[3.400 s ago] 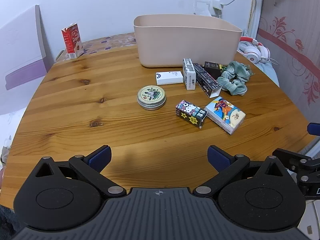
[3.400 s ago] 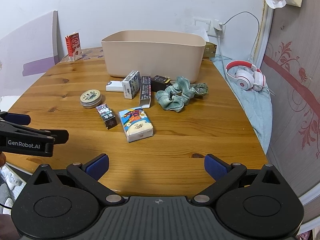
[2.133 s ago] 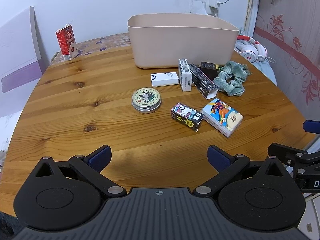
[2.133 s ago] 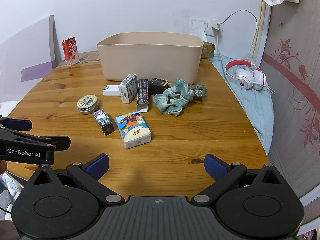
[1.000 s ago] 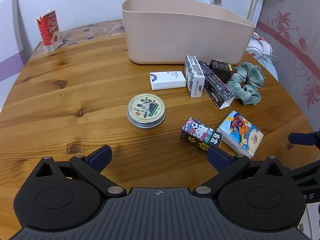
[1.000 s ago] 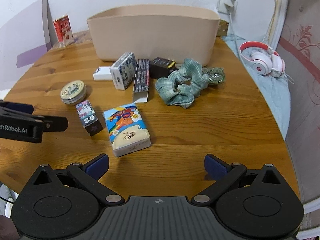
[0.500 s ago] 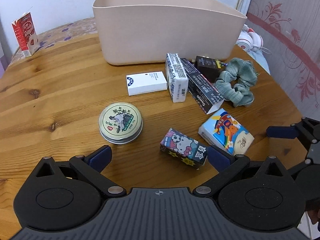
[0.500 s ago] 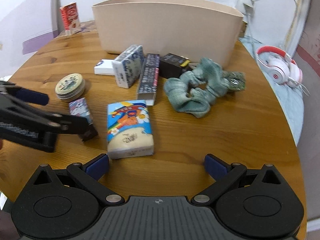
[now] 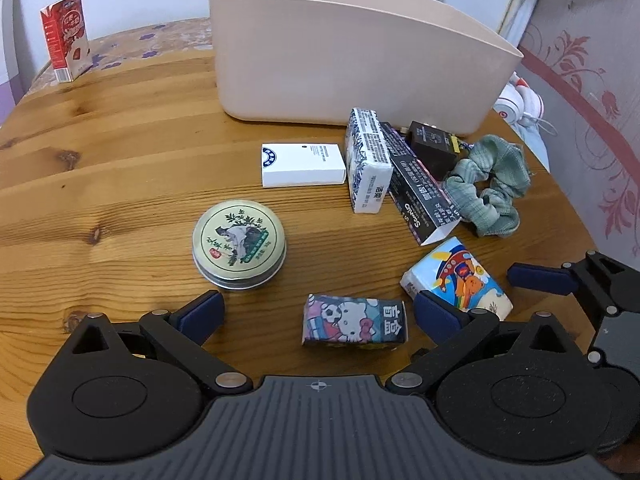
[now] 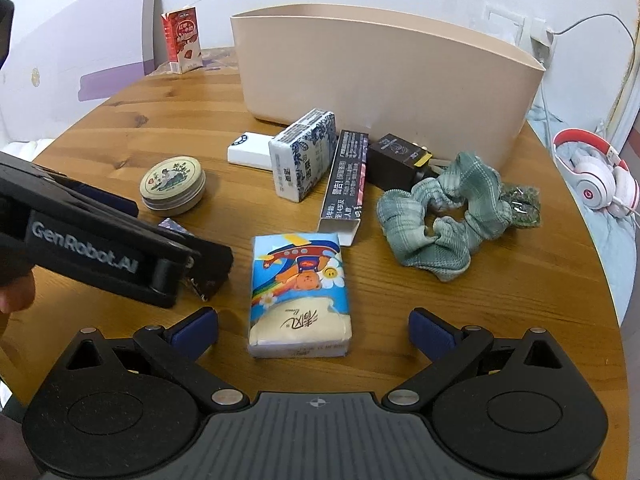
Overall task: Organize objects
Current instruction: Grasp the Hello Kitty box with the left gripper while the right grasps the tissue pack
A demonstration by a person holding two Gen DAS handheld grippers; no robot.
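L wrist view: left gripper (image 9: 316, 312) wide open, holding nothing, low over the wood table (image 9: 120, 168). Hello Kitty box (image 9: 354, 326) lies flat between its fingers, nearer the R-side fingertip (image 9: 434, 314), no contact visible. Round tin (image 9: 239, 243) just ahead of the L-side fingertip, apart from it. Cartoon tissue pack (image 9: 460, 276) just beyond the R-side fingertip, partly hidden by it. Further back: white box (image 9: 303, 165), blue-patterned tissue pack (image 9: 368, 160) touching it, long black carton (image 9: 420, 188) alongside, small black box (image 9: 434, 148) behind, green scrunchie (image 9: 490, 186) to the right. Beige bin (image 9: 340, 64) at the back, near the clutter; interior not visible. Red carton (image 9: 66, 36) upright, far L, well apart. Right gripper's fingers enter at the R edge beside the cartoon pack. R wrist view: right gripper (image 10: 314, 330) also wide open, empty; cartoon tissue pack (image 10: 298, 294) lies flat between its fingers, closer to the L-side one, not touched. Left gripper (image 10: 120, 240) crosses in from the L, covering most of the Hello Kitty box (image 10: 174, 225); only a corner shows. Tin (image 10: 173, 185), scrunchie (image 10: 444, 220), bin (image 10: 380, 76) beyond; headphones (image 10: 596, 172) off the table at far R.
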